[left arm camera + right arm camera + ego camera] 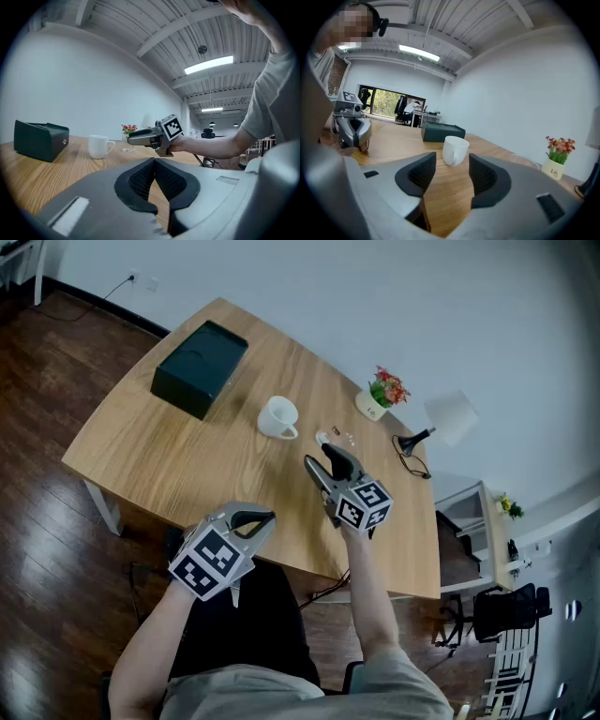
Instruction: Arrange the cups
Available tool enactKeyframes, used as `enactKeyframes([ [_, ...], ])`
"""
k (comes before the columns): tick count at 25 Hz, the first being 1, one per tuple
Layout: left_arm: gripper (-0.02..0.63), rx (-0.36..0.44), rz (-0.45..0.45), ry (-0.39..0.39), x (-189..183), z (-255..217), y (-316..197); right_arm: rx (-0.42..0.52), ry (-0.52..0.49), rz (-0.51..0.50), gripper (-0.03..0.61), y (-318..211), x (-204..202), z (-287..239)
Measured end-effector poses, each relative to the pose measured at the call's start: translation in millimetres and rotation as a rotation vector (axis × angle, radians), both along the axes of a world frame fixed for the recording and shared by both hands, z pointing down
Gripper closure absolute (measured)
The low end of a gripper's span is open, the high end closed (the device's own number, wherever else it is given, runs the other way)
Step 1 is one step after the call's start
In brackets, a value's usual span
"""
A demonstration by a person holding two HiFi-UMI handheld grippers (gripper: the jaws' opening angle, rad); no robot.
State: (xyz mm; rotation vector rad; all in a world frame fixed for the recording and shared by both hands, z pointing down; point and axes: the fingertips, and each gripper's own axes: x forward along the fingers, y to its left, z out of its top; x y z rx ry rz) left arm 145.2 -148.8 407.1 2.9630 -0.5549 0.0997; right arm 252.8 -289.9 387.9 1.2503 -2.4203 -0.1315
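A white mug (278, 417) stands upright on the wooden table (178, 460), handle toward the near side. My right gripper (322, 463) hovers over the table just short of it, open and empty. In the right gripper view the mug (454, 150) shows beyond the gap between the spread pads of the right gripper (452, 163). My left gripper (265, 517) is held at the table's near edge, level, with its jaws shut on nothing; its pads (161, 176) meet at the tips. From the left gripper view the mug (99, 146) stands left of the right gripper (136, 136).
A dark green box (199, 367) lies at the far left of the table. A small flower pot (382, 395) and a white lamp (448, 418) stand at the far right edge. A small clear glass object (330, 437) sits just beyond the right gripper.
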Motion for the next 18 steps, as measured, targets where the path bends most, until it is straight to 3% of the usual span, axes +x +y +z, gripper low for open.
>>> enactKeyframes([
  [11,0.609,-0.011,-0.004,0.01,-0.6,0.2,-0.7,-0.161,0.107,-0.014,0.371,-63.2,-30.7,38.5],
  [12,0.609,-0.012,-0.004,0.012,-0.7,0.0,-0.8,-0.16,0.108,-0.011,0.415,-66.5,-31.5,39.3],
  [15,0.609,-0.013,-0.004,0.014,-1.0,0.1,-0.9,-0.14,0.146,-0.011,0.42,-74.0,-34.5,42.3],
  [16,0.609,-0.012,-0.004,0.013,-0.9,0.3,-0.7,-0.129,0.161,-0.012,0.469,-75.4,-35.5,42.5],
  [18,0.609,-0.011,-0.003,0.011,-0.4,0.1,-0.2,-0.119,0.174,-0.008,0.495,-76.1,-35.6,42.0],
])
